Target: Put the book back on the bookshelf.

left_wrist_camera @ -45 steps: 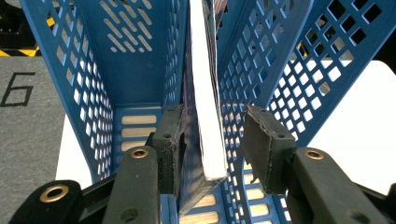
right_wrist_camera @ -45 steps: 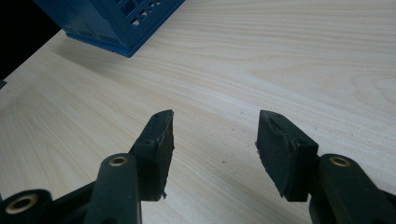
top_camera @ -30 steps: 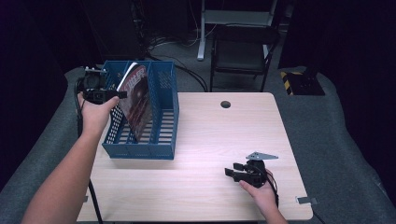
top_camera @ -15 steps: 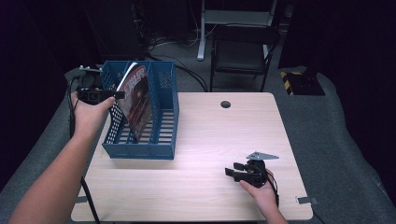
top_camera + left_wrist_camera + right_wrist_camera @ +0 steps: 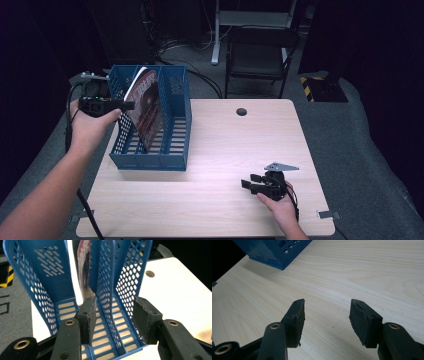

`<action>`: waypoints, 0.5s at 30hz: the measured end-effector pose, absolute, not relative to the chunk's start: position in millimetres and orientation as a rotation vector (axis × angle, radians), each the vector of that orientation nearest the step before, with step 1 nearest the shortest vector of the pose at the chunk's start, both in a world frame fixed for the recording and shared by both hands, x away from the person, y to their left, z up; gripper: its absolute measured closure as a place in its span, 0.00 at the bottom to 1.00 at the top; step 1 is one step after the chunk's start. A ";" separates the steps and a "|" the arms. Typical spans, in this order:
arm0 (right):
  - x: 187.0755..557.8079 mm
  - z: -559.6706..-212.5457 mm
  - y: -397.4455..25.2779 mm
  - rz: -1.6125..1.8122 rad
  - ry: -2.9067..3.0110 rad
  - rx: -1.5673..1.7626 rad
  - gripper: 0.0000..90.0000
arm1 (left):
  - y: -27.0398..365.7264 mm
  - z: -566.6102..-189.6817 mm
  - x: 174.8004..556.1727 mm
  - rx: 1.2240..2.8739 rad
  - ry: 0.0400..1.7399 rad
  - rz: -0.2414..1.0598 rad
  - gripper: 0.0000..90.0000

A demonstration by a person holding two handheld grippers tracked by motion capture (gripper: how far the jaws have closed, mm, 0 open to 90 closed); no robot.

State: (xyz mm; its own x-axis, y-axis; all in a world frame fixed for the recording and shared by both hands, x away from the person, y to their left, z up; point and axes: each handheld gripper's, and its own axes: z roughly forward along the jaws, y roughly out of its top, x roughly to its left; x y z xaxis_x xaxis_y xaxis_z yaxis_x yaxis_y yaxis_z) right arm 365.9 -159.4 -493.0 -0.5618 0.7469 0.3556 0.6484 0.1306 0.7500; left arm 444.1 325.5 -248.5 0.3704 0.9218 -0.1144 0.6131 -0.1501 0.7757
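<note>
Magazine (image 5: 147, 107) was left leaning in rack (image 5: 175, 161); left gripper (image 5: 113, 316) spread, empty. Could easily get knocked over if clipped.

Magazine (image 5: 147, 107) in my blue file rack (image 5: 175, 130) — red cover carries pale lettering along top edge, too small and tilted for me to read in high view. From my left gripper view, same magazine (image 5: 83, 270) shows edge-on, print blurred — no word legible. Yellow-black hazard stripes on object on floor (image 5: 311, 85) beyond table, no text on them. Nothing else I can read.
</note>
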 end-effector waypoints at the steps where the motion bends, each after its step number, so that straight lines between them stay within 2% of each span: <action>1: 365.8 -492.9 -159.4 1.420 2.281 1.414 0.51 | 323.9 -246.8 441.7 1.860 1.334 0.503 0.60; 8: 365.7 -492.3 -160.3 1.419 2.283 1.413 0.51 | 308.6 -245.3 424.9 1.915 1.239 0.445 0.60; 15: 365.6 -491.8 -160.6 1.415 2.281 1.410 0.51 | 286.0 -259.3 413.9 1.968 1.135 0.372 0.59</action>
